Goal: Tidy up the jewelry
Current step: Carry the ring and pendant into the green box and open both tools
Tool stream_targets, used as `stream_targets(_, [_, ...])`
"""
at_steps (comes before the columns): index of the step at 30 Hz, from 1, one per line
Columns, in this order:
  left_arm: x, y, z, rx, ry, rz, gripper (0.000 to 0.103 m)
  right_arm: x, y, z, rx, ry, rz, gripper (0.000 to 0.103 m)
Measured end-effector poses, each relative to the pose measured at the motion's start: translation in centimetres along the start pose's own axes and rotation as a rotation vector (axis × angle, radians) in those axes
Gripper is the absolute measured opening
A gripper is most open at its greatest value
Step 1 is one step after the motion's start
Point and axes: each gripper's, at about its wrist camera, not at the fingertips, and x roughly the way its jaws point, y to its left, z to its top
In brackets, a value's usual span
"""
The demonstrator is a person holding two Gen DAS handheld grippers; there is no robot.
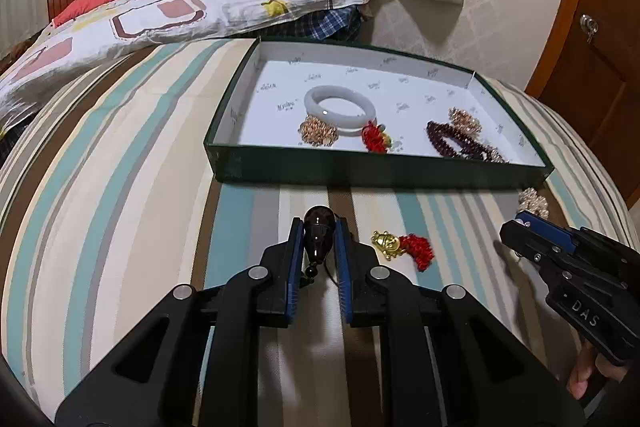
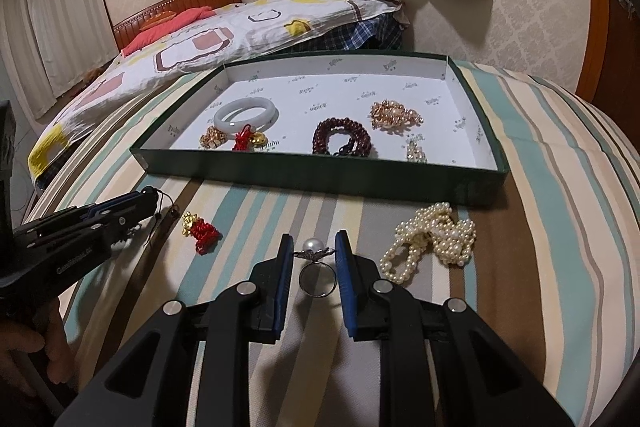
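Note:
My left gripper (image 1: 319, 225) is shut on a dark brown bead pendant (image 1: 319, 233) with a black cord, just above the striped bedspread; it also shows in the right wrist view (image 2: 146, 199). My right gripper (image 2: 313, 247) is shut on a pearl ring (image 2: 314, 269), its pads against the silver setting; it also shows in the left wrist view (image 1: 520, 223). A gold-and-red tassel charm (image 1: 404, 245) (image 2: 199, 231) lies between the grippers. A pearl necklace (image 2: 432, 241) lies to the right. The green tray (image 1: 380, 171) (image 2: 320, 171) beyond holds a jade bangle (image 1: 340, 107), garnet beads (image 2: 342, 137) and gold pieces.
The tray's near wall stands just ahead of both grippers. A patterned quilt (image 1: 140, 15) lies on the bed behind. A wooden door (image 1: 592, 59) is at the right. A wall and curtains are behind the tray.

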Motion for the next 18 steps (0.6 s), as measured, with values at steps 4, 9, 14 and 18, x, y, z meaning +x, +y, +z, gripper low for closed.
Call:
stream_targets(4, [-0.9, -0.3, 0.6, 0.001, -0.029, -0.007, 0.016, -0.7, -0.2, 0.8, 0.004, -0.028, -0.006, 0.022])
stream_targets(9, [-2.1, -0.8, 2.4, 0.01, -0.08, -0.019, 0.016, -1.6, -0.7, 2.7, 0.004, -0.079, -0.014, 0.022])
stream_targets(14, [-2.3, -1.6, 5.0, 0.015, -0.126, -0.037, 0.016, -2.2, -0.9, 5.4, -0.007, -0.14, -0.021, 0.022])
stream_targets(18, [-2.0, -2.1, 7.5, 0.024, -0.168, -0.043, 0.016, -2.0, -1.1, 7.9, -0.014, -0.188, -0.022, 0.022])
